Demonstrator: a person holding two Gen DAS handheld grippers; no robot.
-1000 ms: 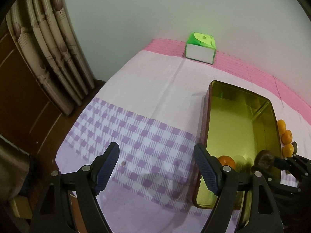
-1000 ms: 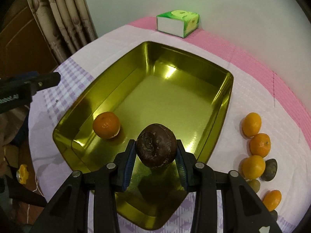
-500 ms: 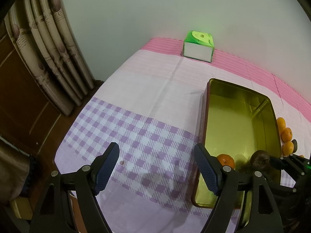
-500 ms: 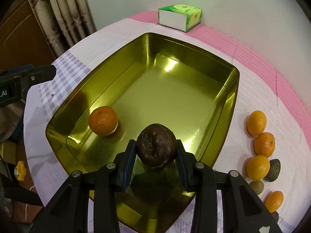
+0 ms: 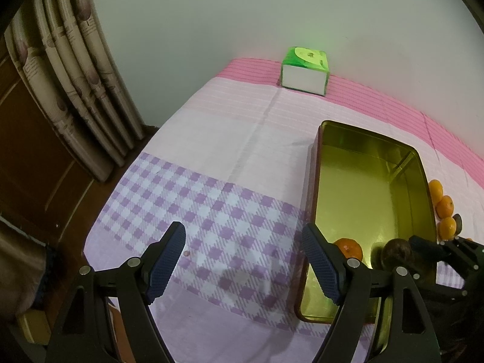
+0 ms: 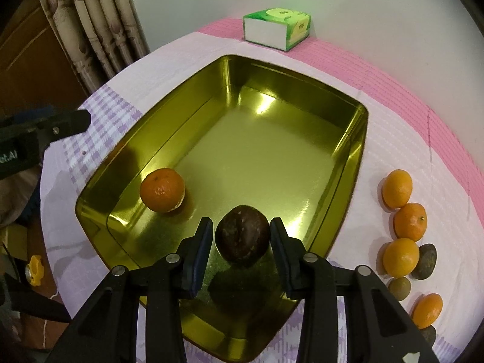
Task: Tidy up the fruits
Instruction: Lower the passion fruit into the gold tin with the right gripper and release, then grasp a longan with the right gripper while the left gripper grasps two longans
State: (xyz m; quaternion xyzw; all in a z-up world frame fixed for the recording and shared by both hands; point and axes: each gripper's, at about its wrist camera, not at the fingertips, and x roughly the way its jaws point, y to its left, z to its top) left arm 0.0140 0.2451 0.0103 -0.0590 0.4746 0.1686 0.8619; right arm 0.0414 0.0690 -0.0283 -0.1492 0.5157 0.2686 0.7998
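right gripper (image 6: 240,237) grasps dark fruit (image 6: 242,234) over gold tray (image 6: 360,151); left gripper (image 5: 243,264) wide, holding nothing.

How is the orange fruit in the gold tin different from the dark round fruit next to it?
The tangerine is bright orange; the dark brown fruit is almost black. The tangerine lies free on the floor of the gold tin; the dark brown fruit sits between the jaws of the right gripper. The tangerine looks a little smaller here. Both are round and inside the tin's rim.

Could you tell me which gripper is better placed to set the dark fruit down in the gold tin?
Right gripper: the dark fruit sits between its pads over the tin; the left gripper is open over tablecloth.
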